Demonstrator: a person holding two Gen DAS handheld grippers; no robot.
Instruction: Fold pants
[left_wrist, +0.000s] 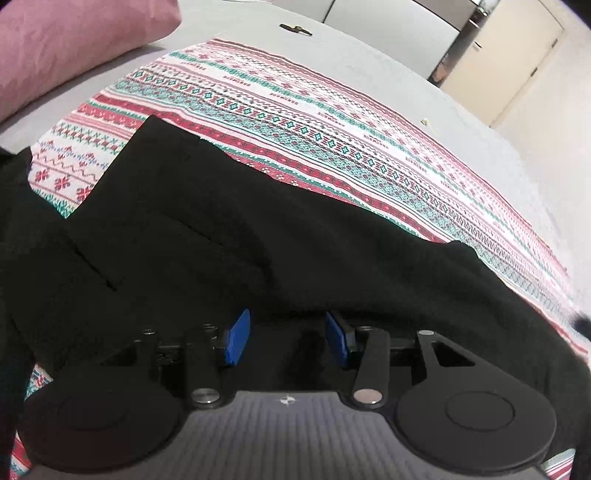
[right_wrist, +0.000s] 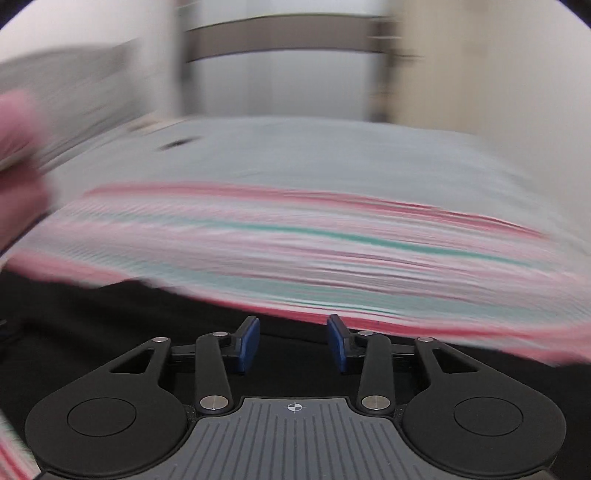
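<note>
Mostly the right wrist view is smeared by blur, so only bands of the patterned blanket (right_wrist: 314, 240) and dark cloth below it can be told. On the bed sheet (left_wrist: 388, 62) lie a pink pillow (left_wrist: 74, 48) and a small dark object (left_wrist: 295, 29) too small to identify. The black pants (left_wrist: 221, 236) lie spread on the blanket, running out of frame on the left. The left gripper (left_wrist: 287, 338) hangs over them, jaws apart, nothing between. The right gripper (right_wrist: 292, 343) is likewise parted and empty above dark cloth.
</note>
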